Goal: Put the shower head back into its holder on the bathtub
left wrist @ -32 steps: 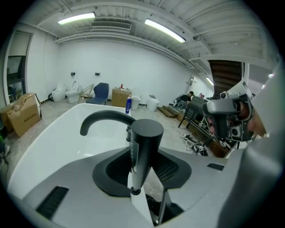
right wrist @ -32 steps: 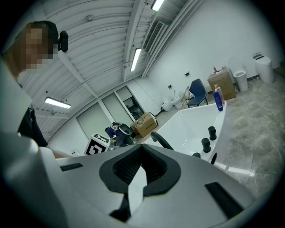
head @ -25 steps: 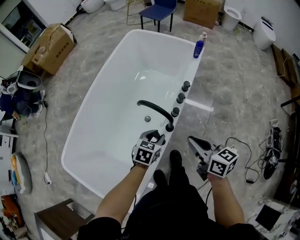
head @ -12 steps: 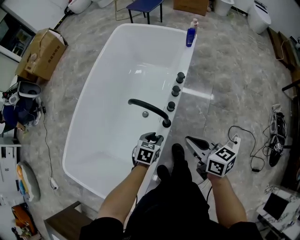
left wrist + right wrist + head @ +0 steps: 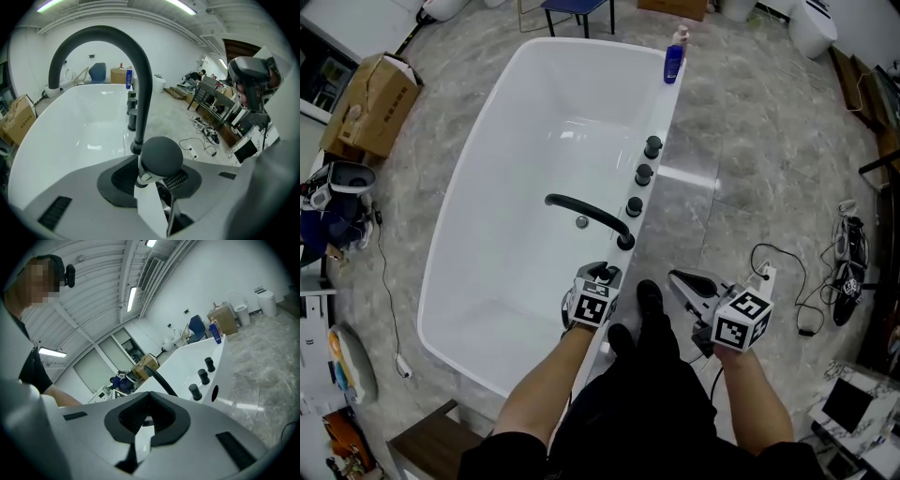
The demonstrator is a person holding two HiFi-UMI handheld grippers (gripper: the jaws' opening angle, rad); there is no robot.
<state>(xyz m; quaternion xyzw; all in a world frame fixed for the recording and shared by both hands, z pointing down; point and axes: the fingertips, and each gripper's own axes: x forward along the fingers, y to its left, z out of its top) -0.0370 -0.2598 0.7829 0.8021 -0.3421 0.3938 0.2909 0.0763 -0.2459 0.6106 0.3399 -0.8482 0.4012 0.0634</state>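
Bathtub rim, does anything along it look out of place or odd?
Only the shower head: it is gripped in the left gripper beside the black faucet, not seated on the bathtub rim. The knobs and blue bottle stand upright.

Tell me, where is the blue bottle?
In the head view, the blue bottle stands at the top, on the bathtub's far right corner rim, beyond the three black knobs.
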